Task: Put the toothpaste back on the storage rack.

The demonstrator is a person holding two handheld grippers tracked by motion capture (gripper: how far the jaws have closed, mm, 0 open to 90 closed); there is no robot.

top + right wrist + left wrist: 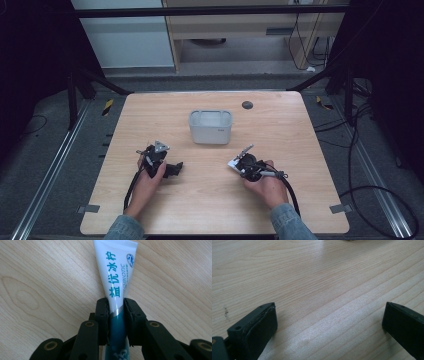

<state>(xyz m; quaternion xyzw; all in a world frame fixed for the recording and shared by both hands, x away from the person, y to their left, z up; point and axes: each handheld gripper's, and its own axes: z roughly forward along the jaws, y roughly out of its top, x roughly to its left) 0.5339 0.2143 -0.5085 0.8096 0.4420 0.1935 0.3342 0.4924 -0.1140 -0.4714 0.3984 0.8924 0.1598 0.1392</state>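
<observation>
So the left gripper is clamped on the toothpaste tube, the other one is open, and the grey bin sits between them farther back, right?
Not quite: the right gripper is clamped on the toothpaste tube, as the right gripper view shows. The left gripper is the open one. The grey bin does sit farther back between them.

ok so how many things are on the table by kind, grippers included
grippers: 2, the left gripper open, the right gripper shut on the tube
toothpaste tube: 1
grey plastic bin: 1
small dark round disc near the table's far edge: 1
total: 5
</observation>
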